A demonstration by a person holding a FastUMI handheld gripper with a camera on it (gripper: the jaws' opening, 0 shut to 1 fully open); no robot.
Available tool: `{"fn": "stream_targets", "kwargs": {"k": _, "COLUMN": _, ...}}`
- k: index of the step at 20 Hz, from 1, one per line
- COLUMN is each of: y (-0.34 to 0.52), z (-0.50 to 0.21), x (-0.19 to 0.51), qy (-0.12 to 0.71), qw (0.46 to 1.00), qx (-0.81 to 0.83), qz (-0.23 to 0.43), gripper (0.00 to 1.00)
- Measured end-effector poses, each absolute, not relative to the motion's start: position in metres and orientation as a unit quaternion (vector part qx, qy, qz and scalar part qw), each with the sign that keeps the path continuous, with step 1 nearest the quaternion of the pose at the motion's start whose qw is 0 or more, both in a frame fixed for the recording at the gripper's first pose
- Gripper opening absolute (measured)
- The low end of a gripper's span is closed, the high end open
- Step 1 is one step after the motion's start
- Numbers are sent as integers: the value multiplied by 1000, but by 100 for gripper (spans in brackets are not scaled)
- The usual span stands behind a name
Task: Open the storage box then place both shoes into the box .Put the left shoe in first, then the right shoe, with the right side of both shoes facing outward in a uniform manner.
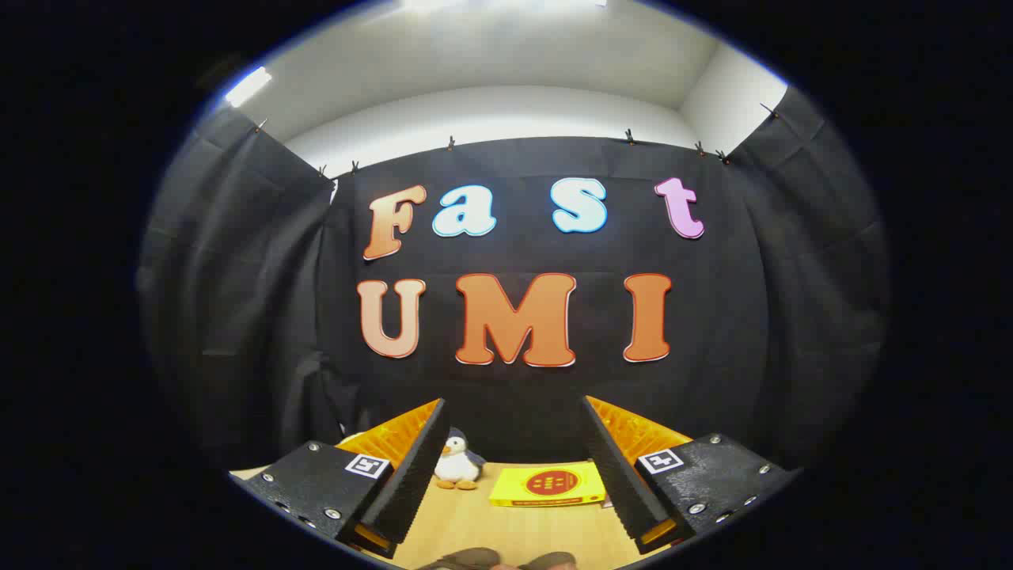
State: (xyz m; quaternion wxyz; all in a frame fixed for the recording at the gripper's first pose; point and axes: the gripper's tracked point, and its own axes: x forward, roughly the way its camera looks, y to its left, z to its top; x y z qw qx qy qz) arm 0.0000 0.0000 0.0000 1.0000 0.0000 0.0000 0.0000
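Note:
My gripper (514,467) is held up high and stands open, its two black ribbed fingers (411,475) wide apart with nothing between them. Far below, between the fingers, two dark rounded shapes (498,560) peek in on the wooden table; they look like the tops of the shoes, but too little shows to be sure.
A wooden table (475,522) lies below. At its back, against the black cloth wall, a small penguin plush (457,461) stands next to a flat yellow box with a red mark (548,484).

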Motion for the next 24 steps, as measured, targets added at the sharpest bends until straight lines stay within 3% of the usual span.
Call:
{"fn": "stream_targets", "kwargs": {"k": 13, "y": 21, "z": 11, "x": 3, "qy": 4, "qw": 1000, "qx": 13, "qz": 25, "gripper": 98}}
{"fn": "stream_targets", "kwargs": {"k": 24, "y": 69, "z": -71, "x": -5, "qy": 108, "qw": 990, "qx": 35, "qz": 89, "gripper": 98}}
